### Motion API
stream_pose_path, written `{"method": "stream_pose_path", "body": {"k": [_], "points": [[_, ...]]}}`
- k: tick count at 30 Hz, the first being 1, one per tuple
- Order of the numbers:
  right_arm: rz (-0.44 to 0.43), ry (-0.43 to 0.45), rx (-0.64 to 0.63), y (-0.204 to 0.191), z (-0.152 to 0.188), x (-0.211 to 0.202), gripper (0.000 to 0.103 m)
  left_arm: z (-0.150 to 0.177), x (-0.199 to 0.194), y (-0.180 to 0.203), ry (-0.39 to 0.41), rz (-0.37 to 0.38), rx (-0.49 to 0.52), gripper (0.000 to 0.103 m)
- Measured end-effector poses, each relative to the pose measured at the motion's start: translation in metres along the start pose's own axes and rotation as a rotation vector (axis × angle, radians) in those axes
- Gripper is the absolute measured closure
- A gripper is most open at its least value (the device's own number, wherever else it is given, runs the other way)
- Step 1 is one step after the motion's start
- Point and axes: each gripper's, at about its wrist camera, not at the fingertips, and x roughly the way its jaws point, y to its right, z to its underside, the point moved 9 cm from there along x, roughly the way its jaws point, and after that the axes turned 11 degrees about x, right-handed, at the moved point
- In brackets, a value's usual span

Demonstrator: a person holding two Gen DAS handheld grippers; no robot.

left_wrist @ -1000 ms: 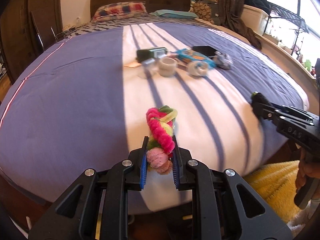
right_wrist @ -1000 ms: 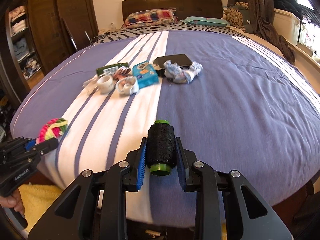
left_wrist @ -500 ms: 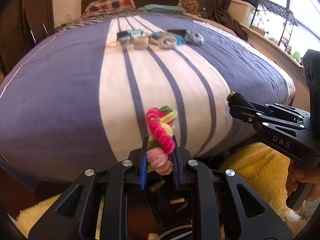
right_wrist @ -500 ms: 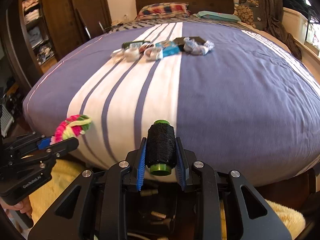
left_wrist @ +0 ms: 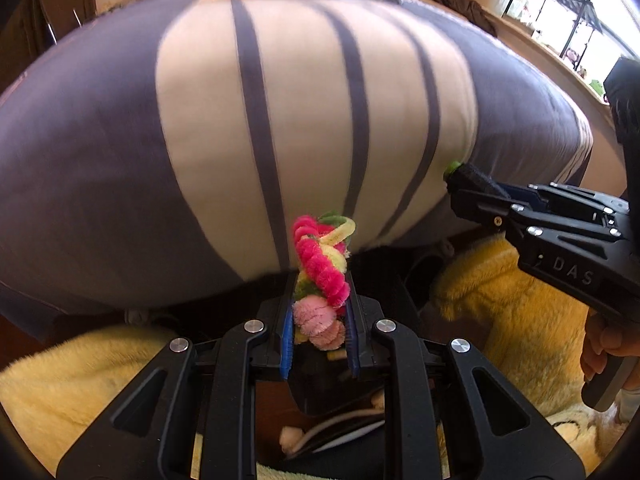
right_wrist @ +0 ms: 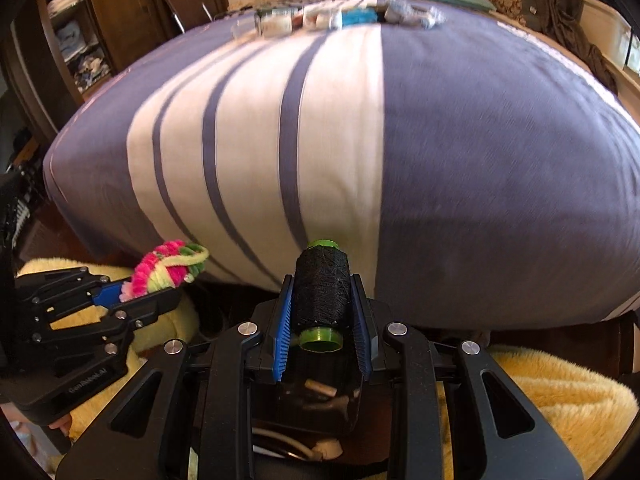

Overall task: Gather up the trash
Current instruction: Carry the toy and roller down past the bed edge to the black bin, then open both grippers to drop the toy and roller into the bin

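Note:
My left gripper (left_wrist: 319, 280) is shut on a twisted bundle of pink, yellow and green pipe cleaners (left_wrist: 320, 268), which also shows in the right wrist view as the pipe cleaner bundle (right_wrist: 168, 266) in the left gripper (right_wrist: 160, 284). My right gripper (right_wrist: 321, 280) is shut on a black thread spool (right_wrist: 320, 292) with green ends; in the left wrist view the right gripper (left_wrist: 460, 176) comes in from the right. Both hang past the foot of the bed (left_wrist: 100, 140), above a dark bin (right_wrist: 320, 404) with scraps inside, seen between the fingers.
Several small items (right_wrist: 340, 16) lie in a row far up the striped purple and white bedcover (right_wrist: 480, 140). A fluffy yellow rug (right_wrist: 560, 392) covers the floor around the bin. A wooden wardrobe (right_wrist: 100, 20) stands at the left, curtains and shelves at the right.
Both grippers have drawn back from over the bed and sunk below its foot edge, tilting downward. The bin and yellow rug have come into view. Both grips are unchanged.

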Motion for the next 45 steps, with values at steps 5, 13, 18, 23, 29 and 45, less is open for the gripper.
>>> {"method": "stream_pose_path", "body": {"k": [5, 13, 18, 23, 29, 45], "points": [[-0.009, -0.068, 0.017, 0.001, 0.017, 0.020, 0.075, 0.021, 0.026, 0.003, -0.069, 0.031, -0.011, 0.084], [-0.035, -0.170, 0.057, 0.007, 0.035, 0.050, 0.075, 0.044, 0.055, 0.006, -0.156, 0.097, -0.032, 0.084], [-0.041, -0.229, 0.063, 0.008, 0.043, 0.066, 0.075, 0.053, 0.068, 0.012, -0.206, 0.133, -0.039, 0.084], [-0.039, -0.261, 0.074, 0.013, 0.049, 0.074, 0.074, 0.056, 0.075, 0.013, -0.236, 0.150, -0.048, 0.082], [-0.028, -0.261, 0.082, 0.011, 0.047, 0.075, 0.062, 0.059, 0.077, 0.013, -0.247, 0.143, -0.045, 0.064], [0.109, -0.086, 0.090, 0.039, 0.012, 0.030, 0.007, 0.033, 0.032, -0.021, -0.118, 0.025, -0.074, 0.013]]}}
